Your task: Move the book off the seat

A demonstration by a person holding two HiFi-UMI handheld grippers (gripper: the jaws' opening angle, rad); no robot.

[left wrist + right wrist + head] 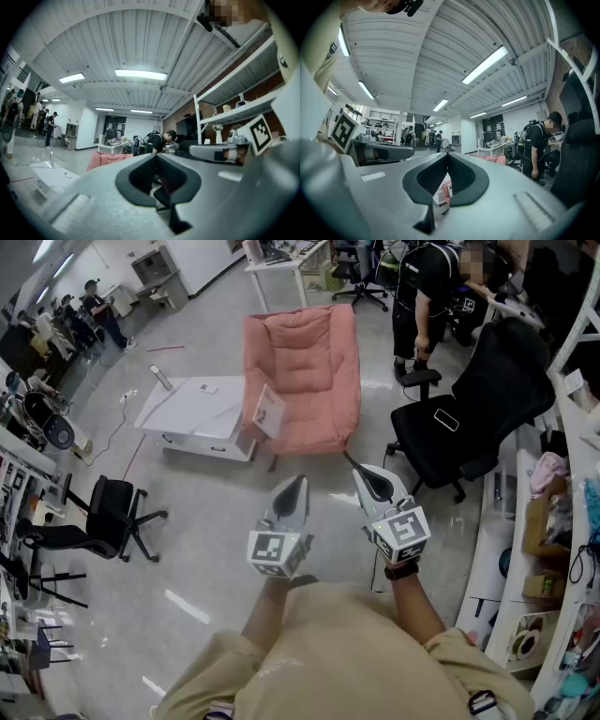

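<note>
The pink seat (302, 371) stands on the floor a few steps ahead. A white book (267, 412) leans upright at the seat's front left corner. Both grippers are held level well short of it, side by side, above the floor. My left gripper (301, 480) is shut with nothing in it, and so is my right gripper (357, 471). In the left gripper view the closed jaws (157, 155) point past the seat (110, 159). The right gripper view looks over its shut tips (448, 153), and a bit of the book (449, 189) shows through the gap below them.
A low white table (192, 409) stands left of the seat. A black office chair (483, 409) is to the right, another (108, 517) at the left. White shelving (562, 549) lines the right side. A person (427, 296) stands behind the seat.
</note>
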